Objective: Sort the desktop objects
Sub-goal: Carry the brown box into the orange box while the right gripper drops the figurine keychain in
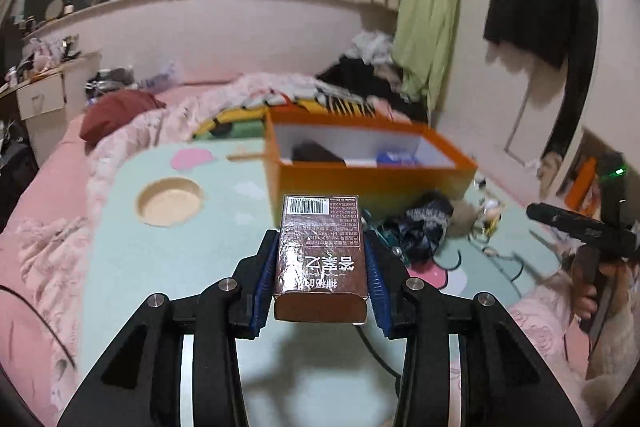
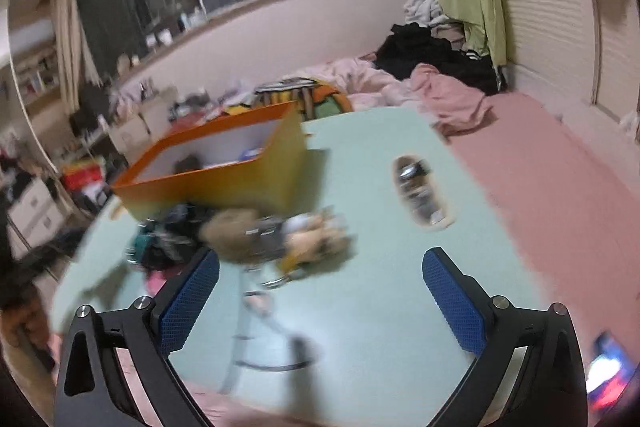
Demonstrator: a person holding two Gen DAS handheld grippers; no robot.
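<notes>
Closest to me, my left gripper [image 1: 322,267] is pinching a small brown box [image 1: 321,259], its blue pads pressed against both long sides, the barcode end pointing away from me and the box carried clear above the mint-green table [image 1: 160,259]. My right gripper [image 2: 320,301] has its jaws spread wide with nothing between them, hanging over bare tabletop. Just past both sets of fingers lies the unsorted heap: a dark bundle of fabric [image 1: 424,227], a furry tan keychain toy [image 2: 256,233] with metal rings, and farther right a small dark item [image 2: 418,193] lying on its own. Behind the heap stands the orange box [image 1: 372,183] with white dividers; I judge it to be the sorting bin, and a dark thing [image 1: 314,153] and something blue [image 1: 394,159] already sit in separate compartments. So I would say the job is partly done: two things filed, one in my grip on its way, and at least three left on the table. The right wrist view is smeared by motion, so I cannot say what the lone dark item or the pieces of the heap really are, and the bin's near wall hides most of its floor. Beyond the table is a pink bed [image 2: 560,167].
</notes>
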